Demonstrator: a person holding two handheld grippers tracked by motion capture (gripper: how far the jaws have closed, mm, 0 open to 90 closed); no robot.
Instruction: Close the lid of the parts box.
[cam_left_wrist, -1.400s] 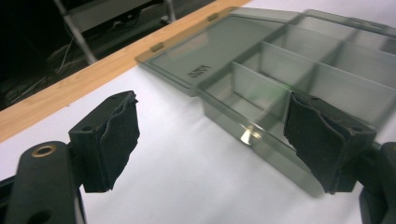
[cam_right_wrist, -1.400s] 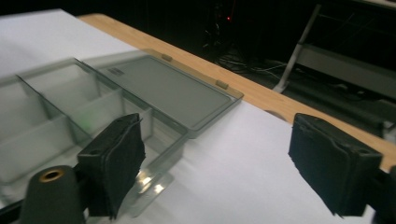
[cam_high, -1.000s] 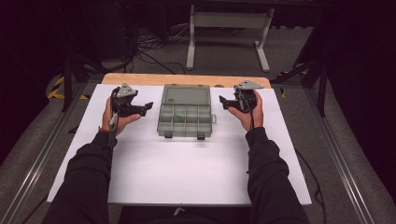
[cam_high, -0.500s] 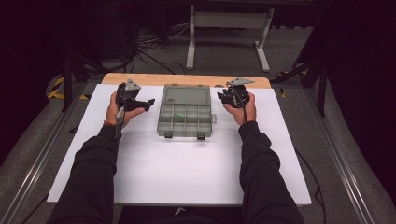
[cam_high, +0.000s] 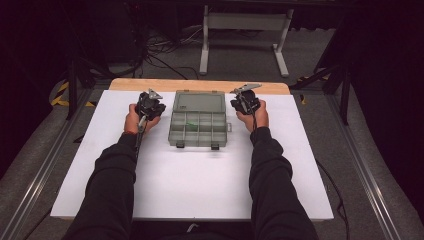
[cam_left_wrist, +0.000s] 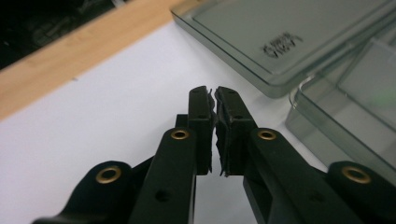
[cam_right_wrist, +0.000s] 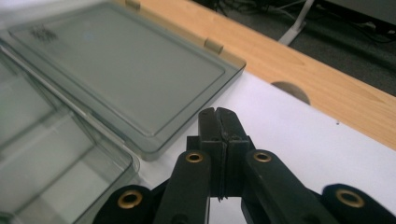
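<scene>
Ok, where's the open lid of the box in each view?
High view: lid lies flat at centre, behind the tray, between the grippers.
Left gripper view: lid at upper right, beyond the shut jaws.
Right gripper view: lid at upper left.
Shared landmark: the wooden edge behind the lid.

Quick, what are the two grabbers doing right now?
Left gripper: jaws just closed, shut, holding nothing.
Right gripper: jaws just closed, shut, holding nothing.

In the left tool view, the right edge of the frame cut off the organizer box (cam_left_wrist: 345, 100), and the embossed lettering on its open lid (cam_left_wrist: 280, 45) was too blurred to read. In the high view, the small green item (cam_high: 189, 124) in one compartment was too small to identify.
</scene>
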